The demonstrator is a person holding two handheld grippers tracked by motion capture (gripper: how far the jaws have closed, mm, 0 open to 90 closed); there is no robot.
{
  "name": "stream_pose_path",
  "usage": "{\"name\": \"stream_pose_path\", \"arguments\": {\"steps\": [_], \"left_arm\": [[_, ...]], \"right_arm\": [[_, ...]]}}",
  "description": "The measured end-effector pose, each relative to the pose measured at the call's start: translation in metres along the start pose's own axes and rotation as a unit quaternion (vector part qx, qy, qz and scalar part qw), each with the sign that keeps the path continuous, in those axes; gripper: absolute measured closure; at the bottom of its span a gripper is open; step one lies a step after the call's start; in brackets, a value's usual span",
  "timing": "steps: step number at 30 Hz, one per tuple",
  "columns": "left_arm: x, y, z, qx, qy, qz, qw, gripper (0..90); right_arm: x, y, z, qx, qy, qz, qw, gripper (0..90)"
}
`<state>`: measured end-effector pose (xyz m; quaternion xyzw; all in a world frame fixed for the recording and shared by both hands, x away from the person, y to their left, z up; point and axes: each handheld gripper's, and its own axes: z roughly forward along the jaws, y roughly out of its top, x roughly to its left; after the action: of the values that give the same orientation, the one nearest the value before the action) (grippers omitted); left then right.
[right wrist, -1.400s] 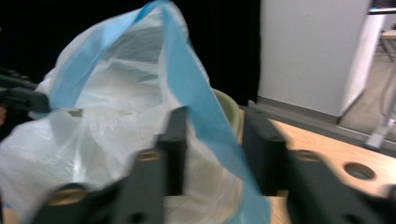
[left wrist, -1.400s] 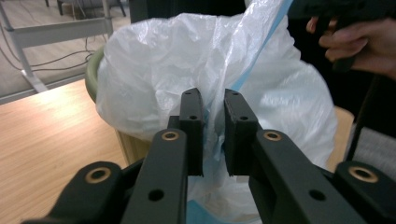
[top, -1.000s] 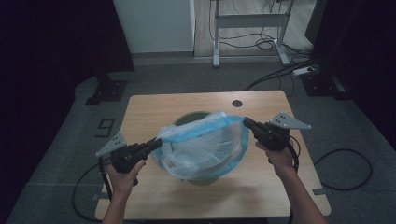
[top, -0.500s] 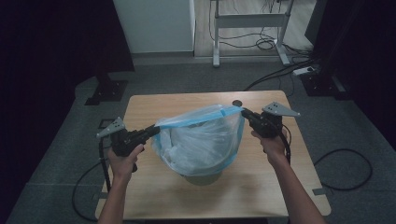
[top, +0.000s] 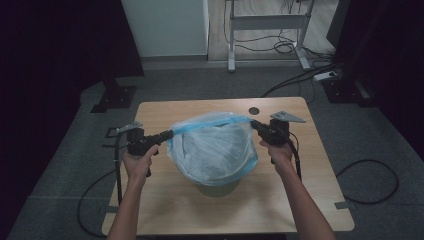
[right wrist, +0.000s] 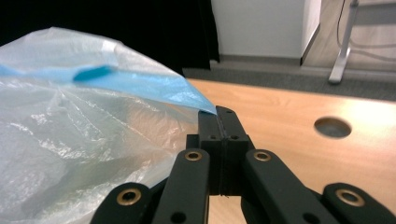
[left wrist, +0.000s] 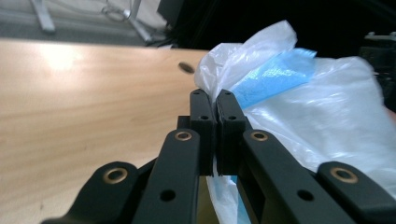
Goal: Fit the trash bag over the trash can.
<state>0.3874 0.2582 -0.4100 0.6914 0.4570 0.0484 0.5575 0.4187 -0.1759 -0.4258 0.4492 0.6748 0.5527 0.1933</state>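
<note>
Bag point(top: 212, 150) stretched between both tongs (rim pinched)

The high view looks forward and down over the table point(top: 165, 200). Each gripper view sits close behind its jaws, facing inward; all share the bag point(top: 212, 147) point(left wrist: 322, 121) point(right wrist: 60, 140).

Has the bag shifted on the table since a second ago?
Yes. The plastic bag has moved toward the table's near edge, farther from the round hole.
</note>
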Motion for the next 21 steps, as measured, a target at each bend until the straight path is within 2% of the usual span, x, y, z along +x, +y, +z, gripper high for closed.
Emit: {"name": "stream_pose_path", "arguments": {"steps": [1,2,6,16,21], "left_arm": [[0.0,0.0,0.0,0.0,0.0,0.0,1.0,87.2],[0.005,-0.004,0.005,0.011,0.004,-0.009,0.9999,87.3],[0.008,-0.011,0.008,0.011,-0.003,-0.017,0.9998,87.6],[0.005,-0.015,0.014,0.032,0.015,-0.003,0.9994,88.0],[0.006,-0.014,0.019,0.042,0.021,-0.013,0.9988,88.0]], "right_arm": [[0.0,0.0,0.0,0.0,0.0,0.0,1.0,89.0],[0.0,-0.006,0.005,0.009,0.0,0.001,1.0,89.0],[0.001,-0.013,0.009,0.021,0.001,0.009,0.9997,89.0],[0.006,-0.024,0.017,0.049,0.009,0.013,0.9987,89.0],[0.01,-0.023,0.02,0.061,0.002,0.013,0.9981,89.0]]}}
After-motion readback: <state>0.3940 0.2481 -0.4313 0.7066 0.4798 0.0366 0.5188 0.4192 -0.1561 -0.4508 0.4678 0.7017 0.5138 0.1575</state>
